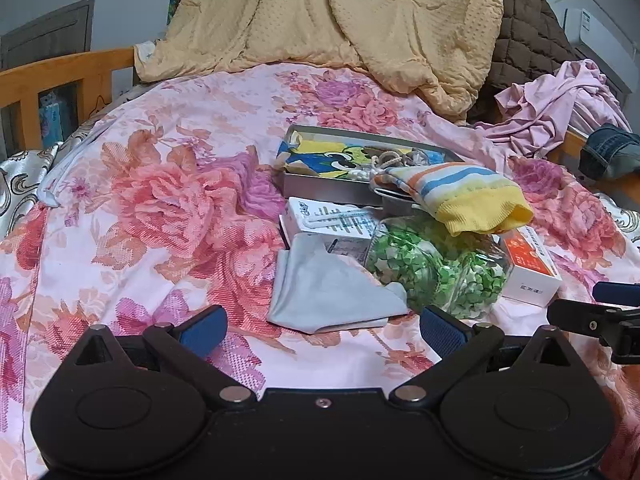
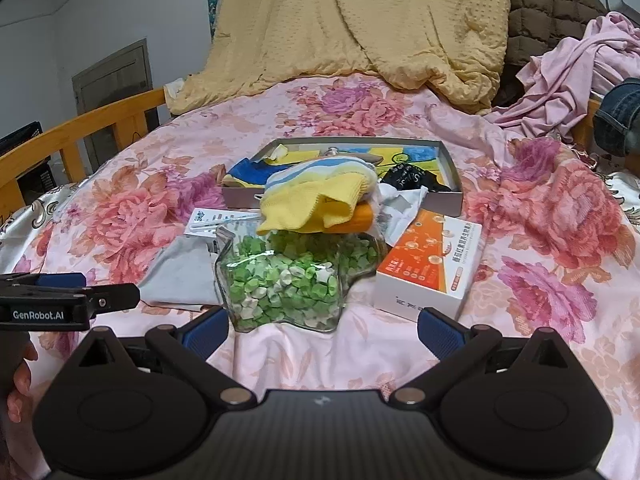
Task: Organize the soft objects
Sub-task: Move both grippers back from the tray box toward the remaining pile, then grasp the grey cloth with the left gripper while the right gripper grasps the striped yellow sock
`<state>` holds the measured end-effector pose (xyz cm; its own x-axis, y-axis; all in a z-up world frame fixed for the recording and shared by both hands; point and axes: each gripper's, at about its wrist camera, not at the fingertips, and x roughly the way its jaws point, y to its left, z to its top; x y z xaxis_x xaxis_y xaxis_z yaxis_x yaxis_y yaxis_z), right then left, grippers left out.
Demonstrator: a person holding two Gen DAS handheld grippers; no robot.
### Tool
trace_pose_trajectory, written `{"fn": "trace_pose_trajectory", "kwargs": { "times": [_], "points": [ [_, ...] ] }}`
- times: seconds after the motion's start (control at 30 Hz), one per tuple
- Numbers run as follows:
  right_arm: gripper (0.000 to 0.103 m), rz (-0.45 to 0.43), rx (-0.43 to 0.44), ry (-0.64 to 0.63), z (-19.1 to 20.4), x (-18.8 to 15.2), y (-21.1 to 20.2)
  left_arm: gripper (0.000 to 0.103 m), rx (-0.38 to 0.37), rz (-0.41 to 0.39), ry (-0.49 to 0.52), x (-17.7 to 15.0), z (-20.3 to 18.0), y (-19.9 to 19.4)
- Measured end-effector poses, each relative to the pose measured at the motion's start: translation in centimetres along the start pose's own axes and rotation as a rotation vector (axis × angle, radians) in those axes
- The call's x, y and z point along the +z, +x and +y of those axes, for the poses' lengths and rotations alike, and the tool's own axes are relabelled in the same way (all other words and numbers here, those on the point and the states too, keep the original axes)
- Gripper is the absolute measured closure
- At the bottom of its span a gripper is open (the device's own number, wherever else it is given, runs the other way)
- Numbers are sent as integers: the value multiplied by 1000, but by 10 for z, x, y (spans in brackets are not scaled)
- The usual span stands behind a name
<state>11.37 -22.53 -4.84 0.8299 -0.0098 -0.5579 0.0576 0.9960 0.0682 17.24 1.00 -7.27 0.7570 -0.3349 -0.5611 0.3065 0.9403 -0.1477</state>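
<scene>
A striped sock with a yellow cuff (image 1: 464,196) (image 2: 320,196) lies draped over the star-shaped glass jar of green paper stars (image 1: 436,268) (image 2: 284,280) and the rim of the grey tin box (image 1: 316,188) (image 2: 444,196). A flat grey cloth (image 1: 324,296) (image 2: 180,276) rests on the floral bedspread just left of the jar. My left gripper (image 1: 320,330) stands open right in front of the grey cloth, holding nothing. My right gripper (image 2: 322,332) is open just before the jar, also holding nothing. The tin holds a blue-yellow cartoon cloth (image 1: 324,156) and a small black item (image 2: 408,178).
A white carton with a straw (image 1: 332,220) (image 2: 208,218) lies behind the grey cloth. An orange and white box (image 1: 528,268) (image 2: 428,264) sits right of the jar. A yellow quilt (image 1: 340,20), a brown quilt (image 1: 524,32) and pink clothes (image 1: 560,100) are heaped at the back. A wooden bed rail (image 1: 60,76) runs on the left.
</scene>
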Motion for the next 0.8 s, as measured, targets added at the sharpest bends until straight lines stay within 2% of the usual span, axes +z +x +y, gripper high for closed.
{"fn": "trace_pose_trajectory", "kwargs": {
  "times": [0.63, 0.8],
  "points": [
    [0, -4, 7, 10, 0, 1, 1, 1, -9, -4, 20, 1, -4, 10],
    [0, -49, 3, -3, 1, 7, 3, 1, -13, -9, 35, 0, -6, 13]
  ]
}}
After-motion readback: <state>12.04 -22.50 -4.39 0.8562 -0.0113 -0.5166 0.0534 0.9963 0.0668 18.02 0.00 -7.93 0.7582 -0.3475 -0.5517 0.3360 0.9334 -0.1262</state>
